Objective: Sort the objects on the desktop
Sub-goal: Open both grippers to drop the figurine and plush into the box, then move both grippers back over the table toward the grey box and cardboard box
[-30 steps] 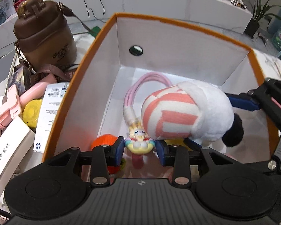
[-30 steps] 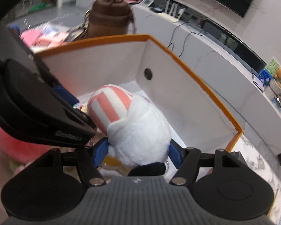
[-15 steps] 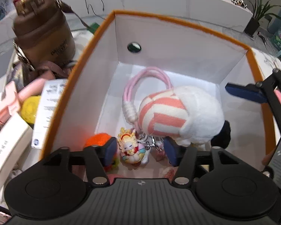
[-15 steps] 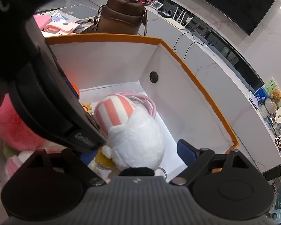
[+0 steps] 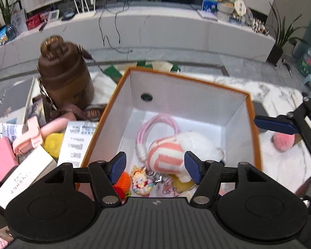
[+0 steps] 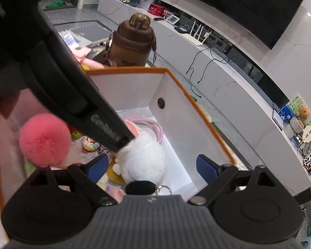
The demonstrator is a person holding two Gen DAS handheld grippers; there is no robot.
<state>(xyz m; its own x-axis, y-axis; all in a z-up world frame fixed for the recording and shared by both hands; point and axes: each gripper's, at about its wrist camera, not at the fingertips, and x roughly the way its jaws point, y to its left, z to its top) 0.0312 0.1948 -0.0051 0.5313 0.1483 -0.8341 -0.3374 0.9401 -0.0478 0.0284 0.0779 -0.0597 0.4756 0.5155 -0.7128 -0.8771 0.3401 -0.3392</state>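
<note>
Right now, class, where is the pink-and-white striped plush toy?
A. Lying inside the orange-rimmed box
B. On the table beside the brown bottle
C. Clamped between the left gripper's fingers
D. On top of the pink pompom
A: the striped plush toy lies on the floor of the orange-rimmed box, with the left gripper open above it and gripping nothing.

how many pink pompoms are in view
1. The pink pompom sits at the box's near right side, beside the rim, also visible right of the box in the left wrist view. Others may be hidden.
</note>
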